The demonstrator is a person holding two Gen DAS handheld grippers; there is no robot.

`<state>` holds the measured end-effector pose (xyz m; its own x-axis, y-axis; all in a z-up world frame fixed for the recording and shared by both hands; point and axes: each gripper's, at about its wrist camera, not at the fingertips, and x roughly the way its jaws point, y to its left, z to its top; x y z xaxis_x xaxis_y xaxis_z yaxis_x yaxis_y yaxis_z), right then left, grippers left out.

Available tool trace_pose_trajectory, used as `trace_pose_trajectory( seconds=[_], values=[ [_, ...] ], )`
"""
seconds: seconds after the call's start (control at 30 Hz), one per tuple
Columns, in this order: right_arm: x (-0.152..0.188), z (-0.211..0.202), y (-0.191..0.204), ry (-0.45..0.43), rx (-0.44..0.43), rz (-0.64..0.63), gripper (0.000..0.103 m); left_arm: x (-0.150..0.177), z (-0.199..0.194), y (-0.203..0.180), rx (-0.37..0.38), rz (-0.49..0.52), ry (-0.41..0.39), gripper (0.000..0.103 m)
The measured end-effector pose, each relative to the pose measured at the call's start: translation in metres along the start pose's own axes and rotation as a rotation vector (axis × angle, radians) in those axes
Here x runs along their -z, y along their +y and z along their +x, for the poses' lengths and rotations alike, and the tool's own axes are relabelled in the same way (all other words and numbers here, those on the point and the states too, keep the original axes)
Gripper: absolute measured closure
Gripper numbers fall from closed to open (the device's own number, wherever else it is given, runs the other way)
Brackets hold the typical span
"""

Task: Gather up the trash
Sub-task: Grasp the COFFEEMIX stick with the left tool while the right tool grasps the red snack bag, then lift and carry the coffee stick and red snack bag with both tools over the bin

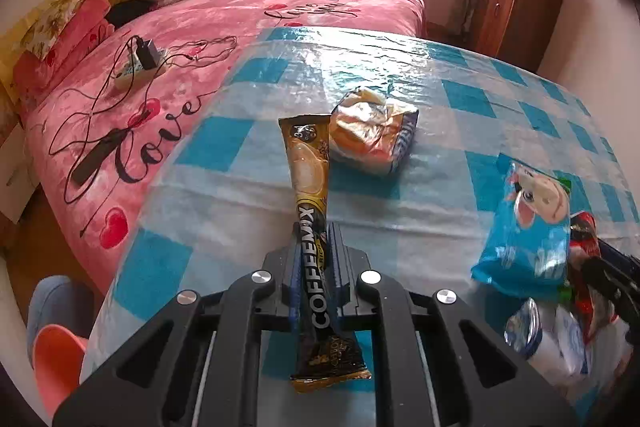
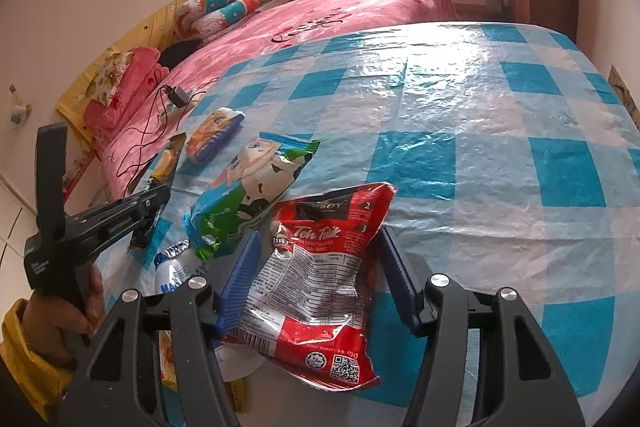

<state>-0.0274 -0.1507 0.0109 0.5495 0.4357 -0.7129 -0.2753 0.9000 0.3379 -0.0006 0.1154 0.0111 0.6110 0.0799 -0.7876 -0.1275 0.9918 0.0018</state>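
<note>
The trash lies scattered on a table (image 2: pixel 500 115) covered in a blue-and-white checked plastic cloth, with a pink bed (image 1: pixel 192 27) beyond it. The left gripper (image 1: pixel 314 247) has its fingers narrowed onto a long gold-and-black Coffeemix sachet (image 1: pixel 310 195), which runs forward between them and ends near a crumpled orange-and-white wrapper (image 1: pixel 372 131) lying flat on the cloth. The right gripper (image 2: pixel 316 255) has its blue-padded fingers (image 2: pixel 240 279) spread wide to either side of a red Teh Tarik packet (image 2: pixel 320 267); the left pad sits against the packet's edge, while whether the right pad touches it cannot be told.

Only the right wrist view shows the person's left hand (image 2: pixel 68 311) in a yellow sleeve around the other tool's handle, and the red packet's printed back. A blue cartoon snack bag (image 2: pixel 256 183) lies just beyond the red packet, with a white bottle with a foil top (image 2: pixel 176 267) beside it. The left wrist view alone shows the sachet's lettering and a wooden cabinet (image 1: pixel 516 3) with folded bedding on top.
</note>
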Motion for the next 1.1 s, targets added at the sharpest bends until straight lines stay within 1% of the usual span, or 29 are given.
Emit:
trace_pose_trajectory(
  seconds=[0.13, 0.27, 0.37, 0.4, 0.5, 0.73, 1.1],
  values=[
    [0.001, -0.001, -0.001, -0.001, -0.011, 0.005, 0.044, 0.009, -0.007, 0.006, 0.012, -0.008, 0.004, 0.09],
    [0.001, -0.002, -0.001, -0.001, -0.014, 0.003, 0.046, 0.021, -0.016, 0.008, 0.015, 0.004, 0.002, 0.09],
    [0.002, -0.004, -0.001, -0.008, -0.02, 0.005, 0.049, 0.029, -0.023, 0.01, 0.022, 0.012, 0.003, 0.09],
    [0.002, -0.005, -0.001, -0.014, -0.021, 0.006, 0.052, 0.032, -0.027, 0.01, 0.022, 0.016, -0.001, 0.09],
    [0.002, -0.009, -0.002, -0.031, -0.017, 0.015, 0.054, 0.038, -0.036, 0.012, 0.02, 0.03, -0.017, 0.09],
    [0.005, -0.017, -0.003, -0.064, -0.01, 0.021, 0.056, 0.048, -0.055, 0.018, 0.009, 0.057, -0.062, 0.09],
    [0.008, -0.028, -0.003, -0.121, -0.018, 0.022, 0.057, 0.06, -0.077, 0.033, -0.006, 0.087, -0.103, 0.09]
  ],
)
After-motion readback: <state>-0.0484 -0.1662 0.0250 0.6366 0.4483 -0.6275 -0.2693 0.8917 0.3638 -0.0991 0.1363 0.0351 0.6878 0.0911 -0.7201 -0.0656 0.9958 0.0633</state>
